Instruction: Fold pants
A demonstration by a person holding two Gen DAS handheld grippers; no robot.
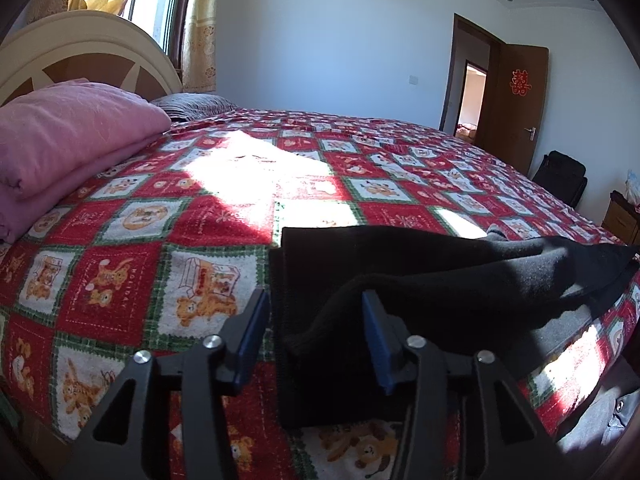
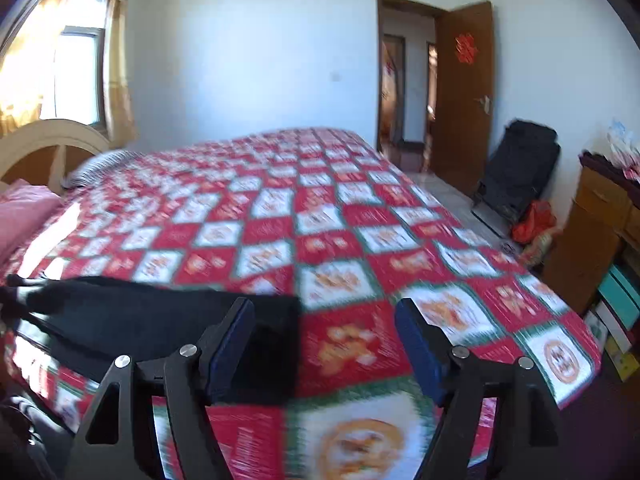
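Black pants [image 1: 420, 280] lie partly folded on the red checked bedspread [image 1: 160, 220] near the bed's front edge. My left gripper [image 1: 316, 320] is open, its blue-padded fingers on either side of a raised fold at the pants' left end, not closed on it. In the right wrist view the pants [image 2: 160, 320] lie at lower left, their end reaching between the fingers. My right gripper [image 2: 324, 332] is open and empty, hovering over the bedspread [image 2: 360, 240] just right of the pants' end. This view is motion-blurred.
A folded pink blanket [image 1: 68, 136] and a striped pillow [image 1: 192, 104] lie by the headboard [image 1: 80, 52]. A black chair [image 2: 516, 168], an orange bag [image 2: 532, 220] and a wooden dresser [image 2: 592, 232] stand right of the bed. The door [image 2: 464, 92] is open.
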